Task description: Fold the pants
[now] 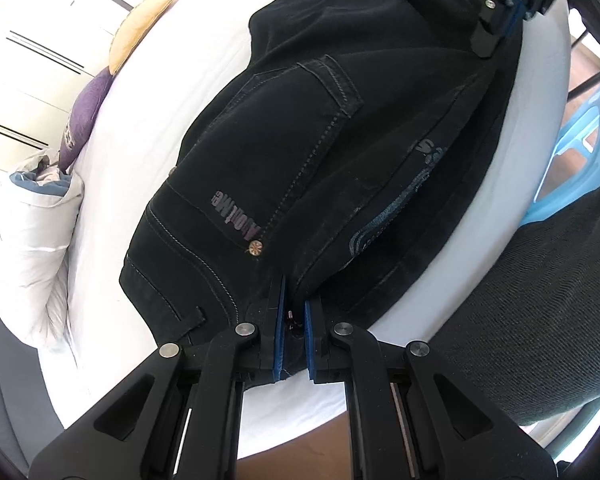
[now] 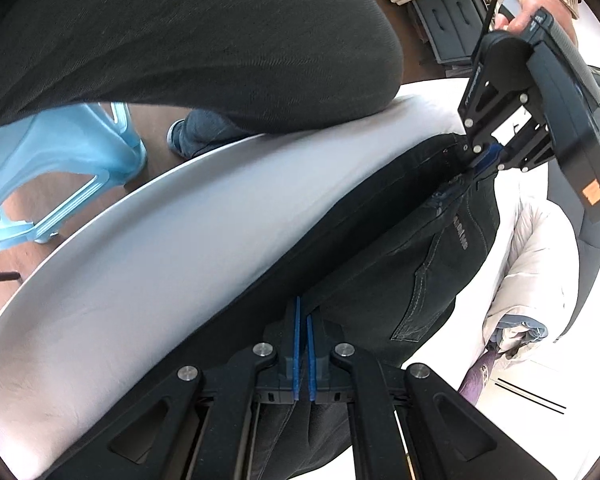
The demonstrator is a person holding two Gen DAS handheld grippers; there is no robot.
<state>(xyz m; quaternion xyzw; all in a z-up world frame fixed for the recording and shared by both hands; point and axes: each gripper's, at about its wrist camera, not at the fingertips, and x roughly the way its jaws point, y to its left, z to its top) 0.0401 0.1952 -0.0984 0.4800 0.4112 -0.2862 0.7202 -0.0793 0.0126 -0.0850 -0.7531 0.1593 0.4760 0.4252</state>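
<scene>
The left gripper [image 1: 294,308] is clamped on the waistband of the black pants [image 1: 320,152], blue pads pinching the cloth by the zip. The pants lie across the white bed [image 1: 148,128], back pocket and a rivet facing up. At the top right the right gripper [image 1: 500,4] sits on the far end of the pants. A yellow cushion [image 1: 140,28], a purple cushion [image 1: 84,112] and a white duvet [image 1: 32,248] lie to the left. A blue stool [image 1: 580,152] stands at the right.

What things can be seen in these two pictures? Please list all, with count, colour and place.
pants: one, black, lying on the bed
bed: one, white sheet, under the pants
cushions: two, yellow and purple, far edge of the bed
jacket: one, white, puffy, beside the cushions
stool: one, light blue, on the floor
left gripper: black, blue pads, shut on the pants
right gripper: black, blue pads, shut on the pants
hand: one, holding the left gripper
</scene>
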